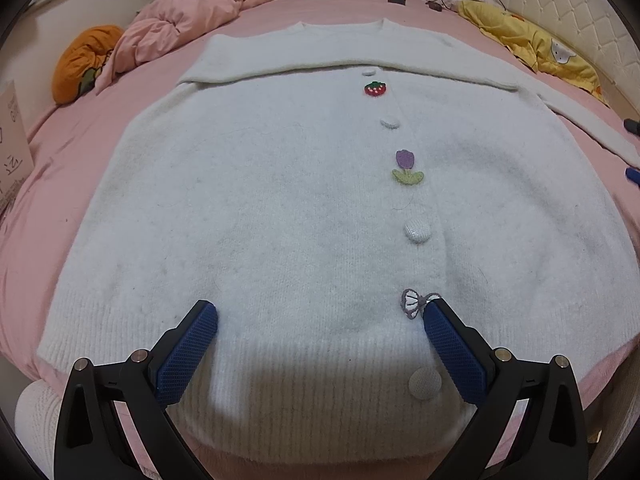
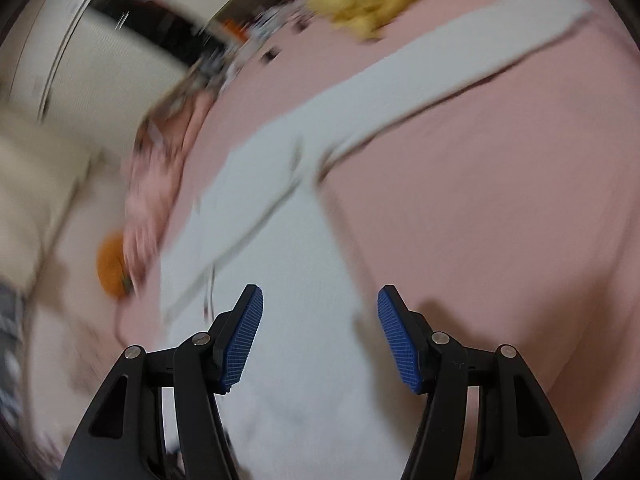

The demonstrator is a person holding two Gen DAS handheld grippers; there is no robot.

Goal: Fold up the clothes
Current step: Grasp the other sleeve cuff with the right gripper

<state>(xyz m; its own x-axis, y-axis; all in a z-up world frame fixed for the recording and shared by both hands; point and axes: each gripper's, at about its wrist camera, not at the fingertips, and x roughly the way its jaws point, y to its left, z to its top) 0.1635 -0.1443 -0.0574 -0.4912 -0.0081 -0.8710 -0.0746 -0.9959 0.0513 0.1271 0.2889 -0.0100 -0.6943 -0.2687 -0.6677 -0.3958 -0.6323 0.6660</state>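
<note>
A white knit cardigan [image 1: 280,208] lies flat and buttoned on the pink bed [image 1: 72,152], with strawberry, tulip and bow patches down its front. One sleeve is folded across the chest; the other sleeve [image 1: 592,120] stretches out to the right. My left gripper [image 1: 320,312] is open and empty, just above the cardigan's hem. The right wrist view is blurred by motion. My right gripper [image 2: 320,300] is open and empty over the cardigan's side [image 2: 296,280], with the outstretched sleeve [image 2: 460,52] running away up and right.
A pink duvet [image 1: 188,16] and an orange plush [image 1: 84,64] lie at the bed's far left. A yellow blanket [image 1: 536,44] lies at the far right by the padded headboard [image 1: 560,0]. Clutter sits along the far edge. A cardboard box [image 1: 12,148] stands at the left.
</note>
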